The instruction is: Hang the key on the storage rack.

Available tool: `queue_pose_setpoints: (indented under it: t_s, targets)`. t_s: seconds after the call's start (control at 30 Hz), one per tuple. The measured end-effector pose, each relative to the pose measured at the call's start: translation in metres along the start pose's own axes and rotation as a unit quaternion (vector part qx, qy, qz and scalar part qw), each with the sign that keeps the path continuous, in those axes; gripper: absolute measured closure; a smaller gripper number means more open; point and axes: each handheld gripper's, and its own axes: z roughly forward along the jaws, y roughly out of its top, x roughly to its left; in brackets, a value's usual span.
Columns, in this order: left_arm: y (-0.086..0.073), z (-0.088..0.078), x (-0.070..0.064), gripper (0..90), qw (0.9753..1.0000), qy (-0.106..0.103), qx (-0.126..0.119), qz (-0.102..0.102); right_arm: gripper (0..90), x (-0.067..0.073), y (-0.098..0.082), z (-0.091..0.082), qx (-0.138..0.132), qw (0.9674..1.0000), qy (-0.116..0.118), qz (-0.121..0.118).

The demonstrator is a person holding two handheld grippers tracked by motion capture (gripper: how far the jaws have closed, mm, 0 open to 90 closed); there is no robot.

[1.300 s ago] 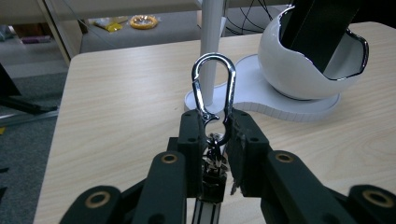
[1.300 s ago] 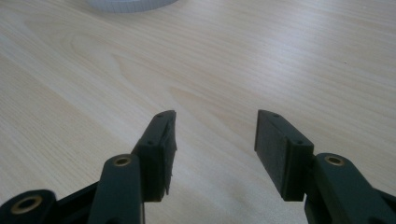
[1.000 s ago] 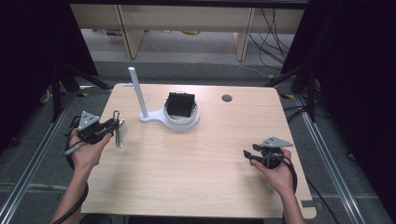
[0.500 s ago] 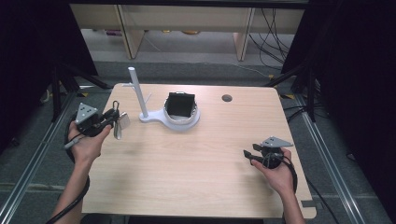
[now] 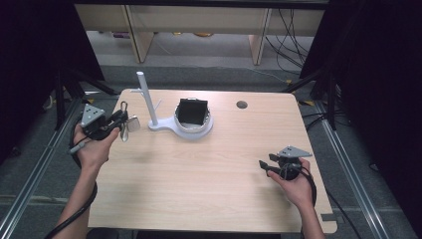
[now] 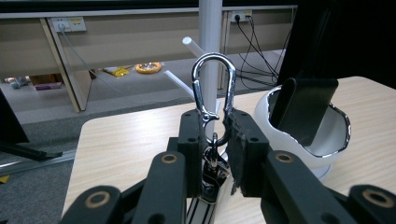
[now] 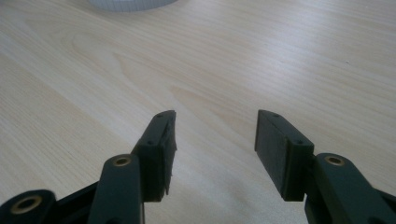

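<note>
A pale wood-grain table (image 5: 199, 179) with rounded corners stands on a grey floor, dark curtains to either side and light wooden furniture with trailing cables behind it. The landmark is a white stand (image 5: 149, 107): an upright post with short pegs on a flat base that widens into a white bowl (image 5: 196, 127) just beside the post, with a black block (image 5: 192, 112) leaning inside. Beyond the bowl, away from the post, a small round hole (image 5: 242, 104) sits in the tabletop near the far edge.

The left gripper (image 5: 121, 122) hangs in the air just beside the post, on the side away from the bowl, jaws pointing at it. It is clamped on a silver carabiner (image 5: 124, 113), from which a small tag dangles. The right gripper (image 5: 263, 165) rests low over the near part of the table, well apart from the stand, its jaws spread wide with nothing between them.

The left gripper view gives what the high view cannot: the carabiner (image 6: 212, 100) stands upright with its loop above the pads, pinched at its lower neck, the post (image 6: 210, 51) directly behind it and two clear pegs angling off the post. The bowl's chipped-looking silver rim (image 6: 343, 135) also shows here. The right gripper view shows its open jaws (image 7: 212, 135) over bare wood, with the stand's base edge (image 7: 133, 3) at the top.
</note>
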Motion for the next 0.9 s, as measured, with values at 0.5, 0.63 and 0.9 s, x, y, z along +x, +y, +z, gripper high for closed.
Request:
queue_pose_setpoints:
  t_s: [0.5, 0.63, 0.9]
  targets:
    - [0.015, 0.009, 0.0, 75.3, 0.9999, 0.001, -0.011, 0.001, 49.0, 0.0, -0.001, 0.0, 0.001, 1.0, 0.0, -0.002]
    - [0.018, 0.011, 0.001, 75.4, 0.9999, 0.002, -0.013, 0.001, 49.0, -0.001, -0.001, 0.001, -0.004, 1.0, 0.0, 0.002]
    - [0.024, 0.014, 0.003, 75.3, 0.9999, 0.003, -0.015, 0.001, 48.9, 0.001, -0.001, 0.0, 0.006, 0.9999, 0.002, 0.01]
